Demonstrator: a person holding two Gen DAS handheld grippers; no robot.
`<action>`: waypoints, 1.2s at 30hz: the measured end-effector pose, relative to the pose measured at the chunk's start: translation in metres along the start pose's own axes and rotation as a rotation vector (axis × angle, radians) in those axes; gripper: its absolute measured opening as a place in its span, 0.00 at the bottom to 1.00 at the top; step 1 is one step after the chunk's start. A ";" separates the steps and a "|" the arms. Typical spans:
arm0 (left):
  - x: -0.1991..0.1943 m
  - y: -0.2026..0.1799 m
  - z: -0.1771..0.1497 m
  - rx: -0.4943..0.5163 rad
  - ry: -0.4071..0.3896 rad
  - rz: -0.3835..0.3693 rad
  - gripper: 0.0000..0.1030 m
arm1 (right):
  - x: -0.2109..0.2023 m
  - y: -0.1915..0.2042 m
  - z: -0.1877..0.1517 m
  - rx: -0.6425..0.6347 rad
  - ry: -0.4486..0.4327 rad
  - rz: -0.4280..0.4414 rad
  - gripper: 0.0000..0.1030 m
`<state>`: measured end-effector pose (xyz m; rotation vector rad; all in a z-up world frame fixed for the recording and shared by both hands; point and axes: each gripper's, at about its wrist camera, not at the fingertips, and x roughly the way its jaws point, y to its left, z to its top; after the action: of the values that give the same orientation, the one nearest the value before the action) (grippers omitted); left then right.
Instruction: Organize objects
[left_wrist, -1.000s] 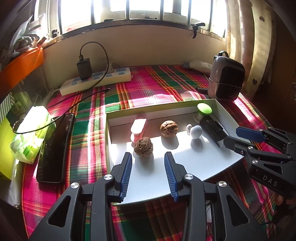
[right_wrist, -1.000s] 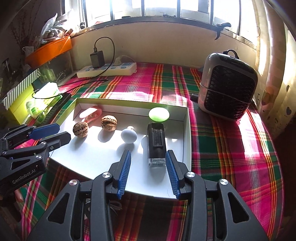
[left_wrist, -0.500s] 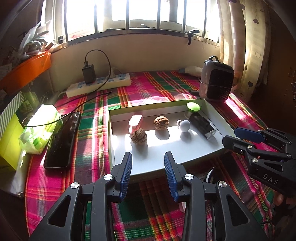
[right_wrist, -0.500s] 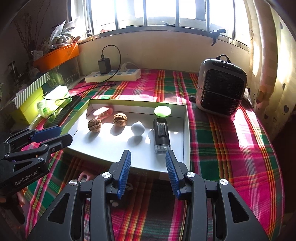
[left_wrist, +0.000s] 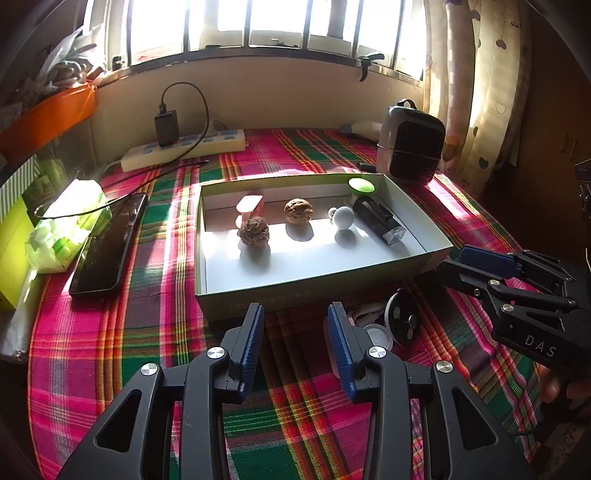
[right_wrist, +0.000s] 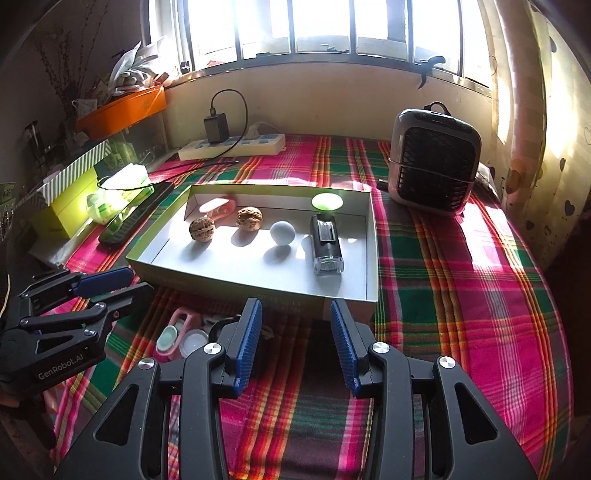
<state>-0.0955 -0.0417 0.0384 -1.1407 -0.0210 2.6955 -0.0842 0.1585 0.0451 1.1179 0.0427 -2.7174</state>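
Two tongs, both empty: left tongs (left_wrist: 295, 341) and right tongs (right_wrist: 295, 339) stand partly open over bare plaid cloth at the desk's near edge, nothing between the blades.

The box (right_wrist: 371, 258) sits mid-desk holding two walnuts (right_wrist: 202, 229), a white ball (right_wrist: 282, 232), a black flashlight (right_wrist: 325, 240), a green cap (right_wrist: 327, 202) and a pink clip (right_wrist: 218, 207).

Loose bits lie outside, just before the box's near wall: pink case (right_wrist: 173, 334), white lid (right_wrist: 195, 341), round black disc (left_wrist: 402, 321).

Judgement: next pick is one of these. Lower the tongs squarely over a single piece and avoid nudging its neighbours.

Readable writing: "DAS" on the right tool, "GenRobot.AI" on the left.
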 end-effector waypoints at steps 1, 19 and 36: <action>0.000 0.000 -0.001 -0.004 0.005 -0.009 0.33 | -0.001 0.000 -0.002 0.003 0.001 0.001 0.39; 0.021 -0.014 -0.014 -0.028 0.076 -0.105 0.37 | -0.003 -0.005 -0.018 0.025 0.018 0.018 0.39; 0.028 -0.010 -0.007 -0.019 0.087 -0.099 0.38 | 0.001 -0.001 -0.017 0.015 0.029 0.022 0.40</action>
<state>-0.1072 -0.0273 0.0147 -1.2276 -0.0867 2.5626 -0.0735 0.1613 0.0323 1.1559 0.0143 -2.6868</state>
